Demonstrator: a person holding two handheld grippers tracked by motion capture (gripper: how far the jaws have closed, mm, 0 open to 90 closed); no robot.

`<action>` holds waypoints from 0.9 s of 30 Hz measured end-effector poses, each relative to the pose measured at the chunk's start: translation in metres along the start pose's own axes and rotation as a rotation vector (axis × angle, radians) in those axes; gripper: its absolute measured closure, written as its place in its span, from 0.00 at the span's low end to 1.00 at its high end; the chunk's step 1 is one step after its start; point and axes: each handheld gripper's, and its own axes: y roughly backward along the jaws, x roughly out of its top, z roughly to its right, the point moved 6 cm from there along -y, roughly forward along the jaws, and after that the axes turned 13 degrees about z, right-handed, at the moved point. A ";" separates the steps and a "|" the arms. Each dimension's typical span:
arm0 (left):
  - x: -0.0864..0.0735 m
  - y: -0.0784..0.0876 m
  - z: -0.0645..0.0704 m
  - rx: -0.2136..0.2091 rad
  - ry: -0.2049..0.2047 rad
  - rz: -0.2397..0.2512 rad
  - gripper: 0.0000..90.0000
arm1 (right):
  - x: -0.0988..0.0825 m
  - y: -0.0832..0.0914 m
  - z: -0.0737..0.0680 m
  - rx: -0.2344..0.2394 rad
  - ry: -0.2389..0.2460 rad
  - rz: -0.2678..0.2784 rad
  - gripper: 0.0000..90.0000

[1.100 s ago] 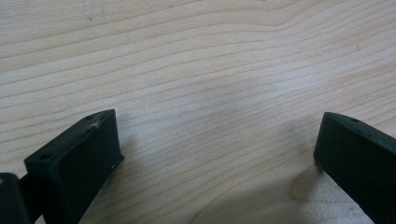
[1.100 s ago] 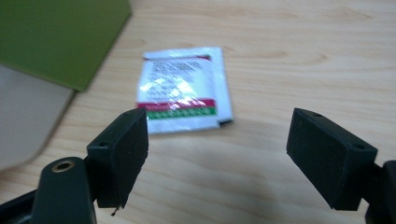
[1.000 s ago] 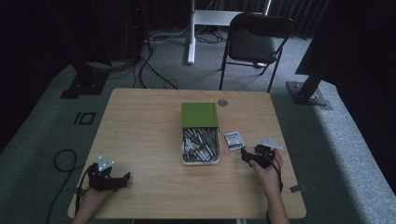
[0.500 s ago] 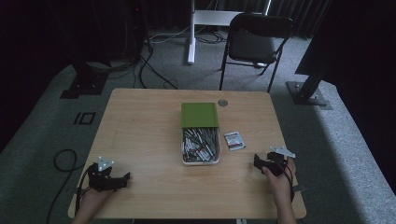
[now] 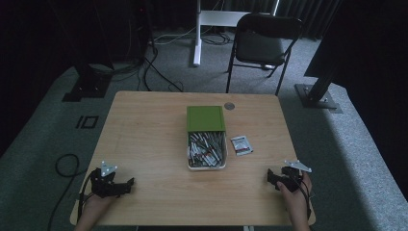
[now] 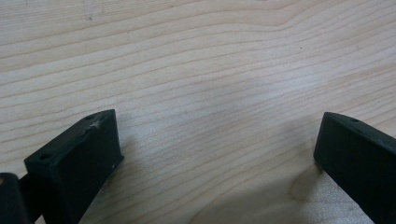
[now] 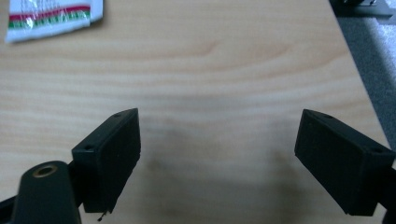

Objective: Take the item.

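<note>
Plan of a wooden table (image 5: 144, 130) seen from above, with both hand-held grippers resting near its front edge. At the table's middle stands a white tray (image 5: 206, 166) heaped with small dark and silver parts, its green lid (image 5: 205, 118) lying over the far end. Just right of the tray, apart from it, lies a white sachet (image 5: 241, 144) with a red and green band; in the right gripper view the same sachet (image 7: 51, 16) sits at the upper left corner, well ahead of the jaws and outside the gap between them.

The right gripper (image 5: 275, 178) lies at the front right corner, held in a hand (image 5: 294, 197). Its two black jaws stand wide apart over bare wood, nothing between them; the sachet is the nearest thing to it, yet well clear.

The left gripper (image 5: 129, 184) lies at the front left corner, jaws pointing toward the table's middle. In the left gripper view its jaws are likewise spread wide, with plain wood grain between them and nothing grasped.

A small round grommet (image 5: 229, 105) marks the far edge of the table, behind the lid.
</note>
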 end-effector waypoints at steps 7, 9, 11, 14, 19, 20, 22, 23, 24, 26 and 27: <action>0.000 0.000 0.000 0.000 0.000 0.000 0.01 | -0.013 0.006 0.004 -0.006 -0.001 0.002 0.15; 0.000 0.000 0.000 0.000 0.000 0.000 0.01 | -0.014 0.007 0.005 0.000 0.001 0.018 0.15; 0.000 0.000 0.000 0.000 0.000 0.000 0.01 | -0.014 0.007 0.006 0.000 0.001 0.018 0.15; 0.000 0.000 0.000 0.000 0.000 0.000 0.01 | -0.014 0.007 0.006 -0.002 0.001 0.018 0.14; 0.000 0.000 0.000 0.000 0.000 0.000 0.01 | -0.014 0.007 0.006 0.000 0.002 0.017 0.13; 0.000 0.000 0.000 0.000 0.000 0.000 0.01 | -0.014 0.007 0.006 0.000 0.002 0.017 0.13; 0.000 0.000 0.000 0.000 -0.001 0.000 0.01 | -0.014 0.007 0.006 0.000 0.002 0.016 0.13; 0.000 0.000 0.000 0.000 0.000 0.000 0.01 | -0.014 0.007 0.006 0.000 0.002 0.017 0.13; 0.000 0.000 0.000 0.000 0.000 0.000 0.01 | -0.014 0.007 0.006 0.000 0.002 0.017 0.13; 0.000 0.000 0.000 0.000 0.000 0.000 0.02 | -0.014 0.007 0.006 0.000 0.002 0.017 0.13; 0.000 0.000 0.000 0.000 0.000 0.000 0.01 | -0.014 0.006 0.006 0.001 0.002 0.017 0.13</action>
